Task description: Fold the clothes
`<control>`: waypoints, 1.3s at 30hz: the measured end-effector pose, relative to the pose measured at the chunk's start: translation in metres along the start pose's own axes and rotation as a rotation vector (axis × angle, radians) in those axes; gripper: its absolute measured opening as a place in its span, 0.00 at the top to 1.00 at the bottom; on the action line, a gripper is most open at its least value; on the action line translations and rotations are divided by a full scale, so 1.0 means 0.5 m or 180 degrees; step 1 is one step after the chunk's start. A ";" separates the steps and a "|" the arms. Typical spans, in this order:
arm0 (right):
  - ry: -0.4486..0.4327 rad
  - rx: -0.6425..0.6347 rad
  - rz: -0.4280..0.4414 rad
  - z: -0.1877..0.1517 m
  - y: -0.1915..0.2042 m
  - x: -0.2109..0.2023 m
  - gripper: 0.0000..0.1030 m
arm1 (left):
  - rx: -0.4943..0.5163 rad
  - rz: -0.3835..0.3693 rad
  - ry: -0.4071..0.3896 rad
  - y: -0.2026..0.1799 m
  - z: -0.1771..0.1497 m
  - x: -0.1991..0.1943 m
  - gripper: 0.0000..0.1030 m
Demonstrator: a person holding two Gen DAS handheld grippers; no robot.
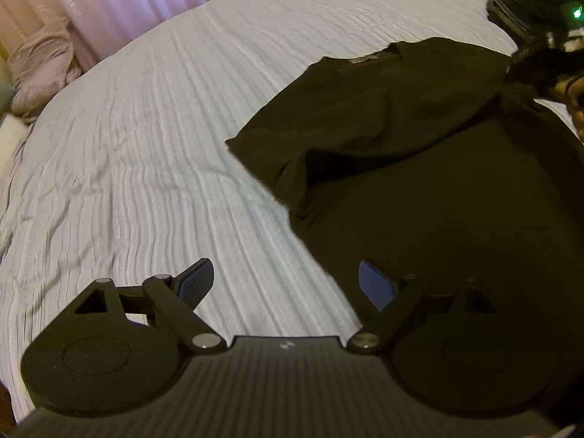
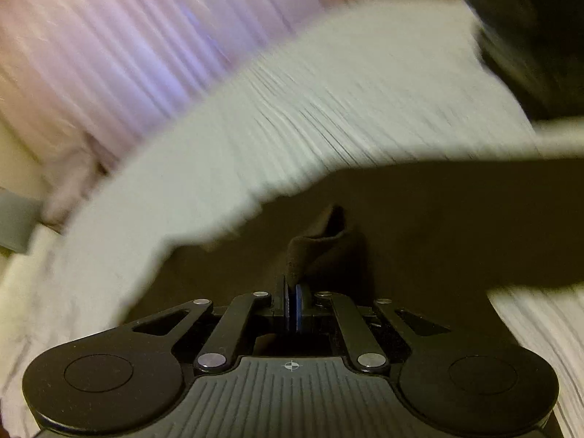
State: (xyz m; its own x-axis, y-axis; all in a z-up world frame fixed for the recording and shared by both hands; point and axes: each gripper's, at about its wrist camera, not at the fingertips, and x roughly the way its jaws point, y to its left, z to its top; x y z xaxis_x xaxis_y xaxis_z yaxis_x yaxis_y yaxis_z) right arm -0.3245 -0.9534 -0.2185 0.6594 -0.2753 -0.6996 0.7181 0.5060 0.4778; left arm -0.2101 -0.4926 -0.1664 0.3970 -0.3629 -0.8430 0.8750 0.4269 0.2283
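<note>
A dark brown shirt [image 1: 419,168] lies spread on the white ribbed bedspread [image 1: 153,146], its collar and label toward the far side, one sleeve folded out to the left. My left gripper [image 1: 284,284] hovers over the shirt's left edge, open, with nothing between its fingers. In the blurred right wrist view my right gripper [image 2: 293,301] is shut on a bunched fold of the same dark shirt [image 2: 419,226], which rises just ahead of the pads.
Pink curtains [image 1: 120,3] hang behind the bed. A crumpled pink pillow or cloth [image 1: 40,73] lies at the far left edge. A person's dark hair [image 1: 540,29] shows at the upper right. White bedspread [image 2: 292,116] stretches beyond the shirt.
</note>
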 end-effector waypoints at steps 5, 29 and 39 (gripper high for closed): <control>0.0058 0.0021 0.0077 0.011 -0.025 0.007 0.98 | 0.0178 -0.0062 -0.0018 -0.027 0.015 0.009 0.18; 0.0400 -0.0958 0.0461 -0.013 0.184 0.038 0.16 | 0.1092 0.0412 -0.0156 -0.054 0.050 0.274 0.97; 0.1470 -0.2862 0.1514 -0.103 0.596 0.393 0.17 | 0.1261 0.0427 -0.0419 -0.073 -0.033 0.263 0.97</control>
State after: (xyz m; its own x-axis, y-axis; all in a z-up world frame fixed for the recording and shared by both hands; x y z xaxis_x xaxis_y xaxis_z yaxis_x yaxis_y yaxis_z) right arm 0.0078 -0.8147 -0.2408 0.5441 0.3394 -0.7674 -0.1308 0.9377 0.3219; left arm -0.1943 -0.5422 -0.2937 0.5237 -0.4393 -0.7299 0.8419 0.1360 0.5222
